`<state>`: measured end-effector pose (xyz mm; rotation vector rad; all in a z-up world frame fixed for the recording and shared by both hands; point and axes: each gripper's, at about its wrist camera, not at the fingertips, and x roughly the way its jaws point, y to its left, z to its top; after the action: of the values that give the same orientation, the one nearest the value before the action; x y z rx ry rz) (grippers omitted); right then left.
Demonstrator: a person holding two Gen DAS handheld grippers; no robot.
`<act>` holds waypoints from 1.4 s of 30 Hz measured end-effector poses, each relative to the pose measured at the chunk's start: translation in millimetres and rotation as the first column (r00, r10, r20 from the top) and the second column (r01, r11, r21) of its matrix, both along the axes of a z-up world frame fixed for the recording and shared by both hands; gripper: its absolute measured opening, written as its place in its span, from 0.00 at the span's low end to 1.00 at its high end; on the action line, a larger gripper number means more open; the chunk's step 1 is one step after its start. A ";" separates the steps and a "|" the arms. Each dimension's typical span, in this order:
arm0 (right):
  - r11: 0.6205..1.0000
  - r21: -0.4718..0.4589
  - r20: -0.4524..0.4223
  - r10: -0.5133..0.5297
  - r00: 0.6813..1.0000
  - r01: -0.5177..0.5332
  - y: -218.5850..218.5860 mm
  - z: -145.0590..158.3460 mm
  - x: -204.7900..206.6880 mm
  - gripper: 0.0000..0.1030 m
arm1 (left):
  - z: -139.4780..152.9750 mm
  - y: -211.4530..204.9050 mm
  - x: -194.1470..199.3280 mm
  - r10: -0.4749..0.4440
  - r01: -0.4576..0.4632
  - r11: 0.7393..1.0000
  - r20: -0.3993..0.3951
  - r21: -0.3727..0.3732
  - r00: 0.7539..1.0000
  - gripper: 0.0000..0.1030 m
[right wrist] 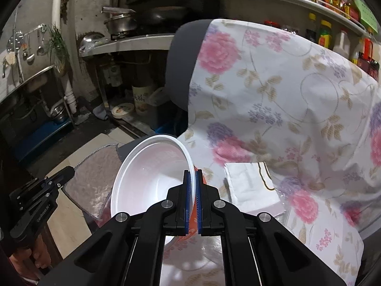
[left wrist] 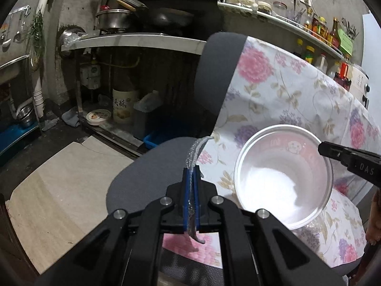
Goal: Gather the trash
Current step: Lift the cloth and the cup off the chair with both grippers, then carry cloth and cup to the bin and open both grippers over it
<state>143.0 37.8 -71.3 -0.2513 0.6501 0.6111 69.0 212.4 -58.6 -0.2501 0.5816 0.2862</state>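
Observation:
My left gripper (left wrist: pixel 192 174) is shut on the edge of a pink fluffy cloth (left wrist: pixel 194 153), seen edge-on; the same cloth (right wrist: pixel 95 178) hangs flat in the right wrist view, with the left gripper (right wrist: pixel 69 170) at its left edge. My right gripper (right wrist: pixel 193 175) is shut on the rim of a white disposable bowl (right wrist: pixel 152 178) with an orange outside, held tilted with its empty inside facing me. The bowl (left wrist: pixel 283 178) and right gripper (left wrist: pixel 321 146) also show in the left wrist view. A folded white napkin (right wrist: pixel 252 188) lies on the floral cover.
A dark office chair (left wrist: pixel 147 178) is draped with a floral cloth (left wrist: pixel 285 88). Behind stand a steel counter (left wrist: pixel 133 40) with pots, jars and bottles on a shelf (left wrist: pixel 316 31), and a container (left wrist: pixel 122 107) beneath the counter. Cardboard (left wrist: pixel 59 174) lies on the floor.

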 end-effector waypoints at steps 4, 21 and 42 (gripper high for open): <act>1.000 0.007 0.014 -0.012 1.000 0.012 0.7 4.7 -4.2 0.05 | 6.9 6.5 -10.1 0.017 -0.017 1.000 0.022 0.005 1.000 0.01; 1.000 0.024 0.012 0.004 1.000 -0.004 17.8 4.8 -8.4 0.04 | 27.4 32.2 -28.7 0.078 -0.079 0.997 0.066 0.012 0.995 0.01; 0.995 0.084 0.007 -0.053 0.999 0.052 -20.4 7.9 -7.0 0.04 | 34.2 13.4 -24.6 0.044 -0.047 0.998 0.075 0.034 0.996 0.01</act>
<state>136.0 17.4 -63.4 -0.1581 0.6188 0.5850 44.4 225.8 -24.4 -0.2384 0.4979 0.3300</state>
